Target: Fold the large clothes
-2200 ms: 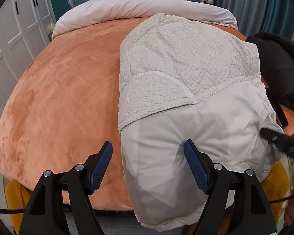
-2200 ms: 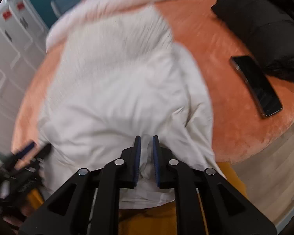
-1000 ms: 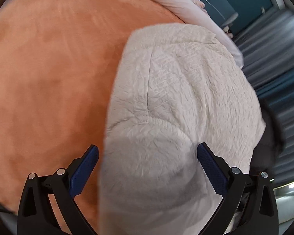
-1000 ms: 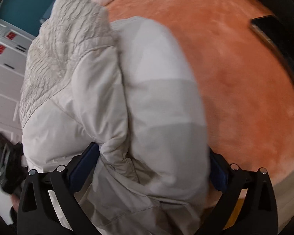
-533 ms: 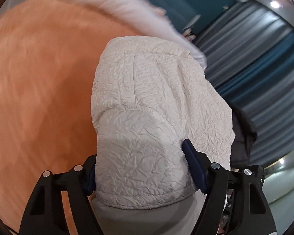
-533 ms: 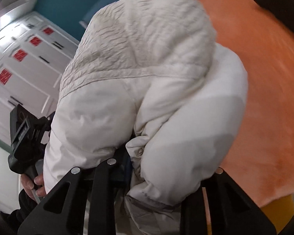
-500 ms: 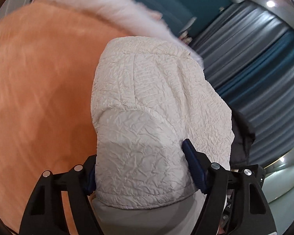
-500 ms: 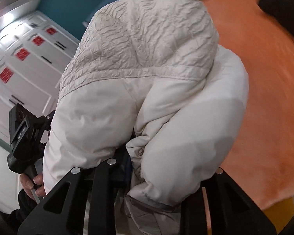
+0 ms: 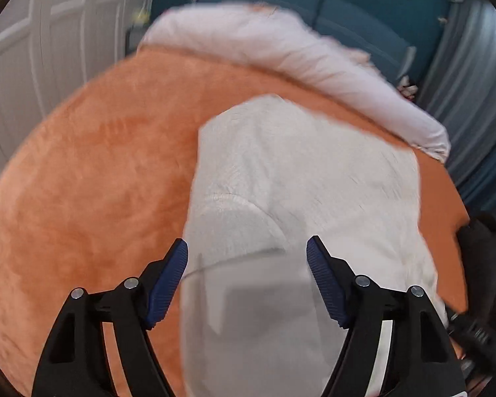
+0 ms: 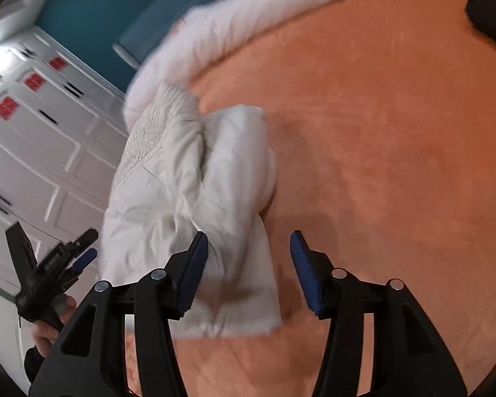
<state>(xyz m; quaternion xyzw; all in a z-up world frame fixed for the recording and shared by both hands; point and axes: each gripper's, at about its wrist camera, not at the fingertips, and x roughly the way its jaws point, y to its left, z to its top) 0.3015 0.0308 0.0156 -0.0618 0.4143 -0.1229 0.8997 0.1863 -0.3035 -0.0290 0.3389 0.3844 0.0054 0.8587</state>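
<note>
A bedroom: orange-blanketed bed [image 9: 92, 172], white wardrobe doors [image 10: 33, 152].

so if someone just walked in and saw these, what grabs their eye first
The big orange bedspread fills both views, with a bulky white padded jacket bundled up in a folded heap on it. Both grippers stand open over the jacket, the left gripper near its close end and the right gripper at its side edge, neither one pinching the fabric. Behind lie a rolled pale duvet at the head of the bed and teal walls.
</note>
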